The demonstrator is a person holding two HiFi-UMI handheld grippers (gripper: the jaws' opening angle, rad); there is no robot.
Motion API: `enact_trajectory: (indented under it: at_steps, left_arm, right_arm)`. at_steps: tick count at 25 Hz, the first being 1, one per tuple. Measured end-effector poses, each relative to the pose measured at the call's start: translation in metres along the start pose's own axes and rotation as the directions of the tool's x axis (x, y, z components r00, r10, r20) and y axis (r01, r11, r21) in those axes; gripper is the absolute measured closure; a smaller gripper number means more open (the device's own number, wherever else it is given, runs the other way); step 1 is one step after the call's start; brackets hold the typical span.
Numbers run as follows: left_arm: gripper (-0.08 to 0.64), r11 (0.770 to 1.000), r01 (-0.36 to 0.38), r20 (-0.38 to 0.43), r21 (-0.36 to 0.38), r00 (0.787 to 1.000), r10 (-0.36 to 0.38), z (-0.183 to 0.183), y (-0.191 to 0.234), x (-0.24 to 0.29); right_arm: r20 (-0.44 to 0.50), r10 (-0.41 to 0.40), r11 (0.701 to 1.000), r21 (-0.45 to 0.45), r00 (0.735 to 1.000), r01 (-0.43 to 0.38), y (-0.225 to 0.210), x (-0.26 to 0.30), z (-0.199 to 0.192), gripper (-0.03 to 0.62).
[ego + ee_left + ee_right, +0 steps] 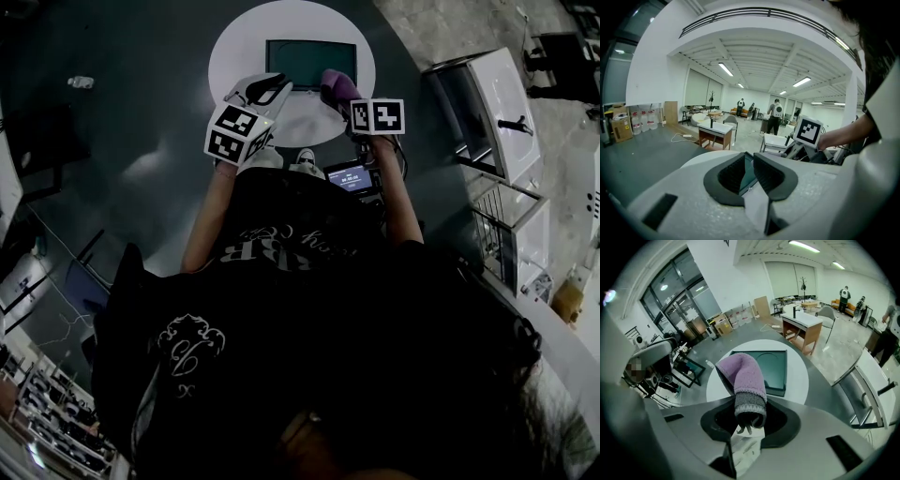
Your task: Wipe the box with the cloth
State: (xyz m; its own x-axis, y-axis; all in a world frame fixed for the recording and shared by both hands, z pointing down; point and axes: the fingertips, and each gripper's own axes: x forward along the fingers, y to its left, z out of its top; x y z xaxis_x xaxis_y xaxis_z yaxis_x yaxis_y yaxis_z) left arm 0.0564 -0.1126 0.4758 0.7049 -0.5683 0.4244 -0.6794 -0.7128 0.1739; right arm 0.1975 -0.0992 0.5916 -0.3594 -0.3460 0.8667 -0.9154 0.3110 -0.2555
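Clamped in right gripper [749, 420]: purple cloth [740, 376], over table [799, 376] near side. Left gripper [749, 169] parted, empty, near-left of table. Box [768, 363] flat at table centre. Likely risks: unpinned box sliding under wipe; cloth slipping from end-only grip.

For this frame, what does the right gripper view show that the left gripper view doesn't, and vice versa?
Only the right gripper view: the purple cloth clamped in the right gripper's jaws, and most of the green box's top on the round white table. Only the left gripper view: the left gripper's jaws slightly apart, holding nothing, and the right gripper's marker cube. Both: the box and table, the left showing only a sliver of box between its jaws.
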Motion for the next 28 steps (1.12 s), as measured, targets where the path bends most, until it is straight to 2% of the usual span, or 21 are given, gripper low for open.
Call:
enact_trajectory:
  at_steps: [4,9,15,23,28]
  left_arm:
    - [0.508,0.999,-0.039,0.002,-0.020,0.999,0.039,-0.006,0.005,-0.012]
    - [0.508,0.995,-0.087,0.002,-0.052,0.996,0.087,-0.018,0.015,-0.028]
    - [0.508,0.986,-0.140,0.002,-0.089,0.990,0.140,-0.031,0.030,-0.051]
    - [0.508,0.976,-0.188,-0.007,-0.112,0.982,0.188,-0.043,0.047,-0.075]
    - [0.508,0.975,-0.187,-0.012,-0.121,0.982,0.187,-0.045,0.055,-0.078]
  right_arm:
    - [-0.045,0.062,0.992,-0.109,0.997,-0.067,0.037,0.012,-0.003,0.491]
    - [-0.140,0.123,0.957,-0.244,0.982,-0.154,0.086,0.041,-0.014,0.491]
    - [-0.255,0.105,0.916,-0.352,0.961,-0.193,0.123,0.089,-0.029,0.491]
    - [-0.324,0.051,0.940,-0.304,0.945,-0.155,0.121,0.136,-0.037,0.491]
    - [-0.327,0.073,0.963,-0.221,0.942,-0.151,0.098,0.134,-0.033,0.491]
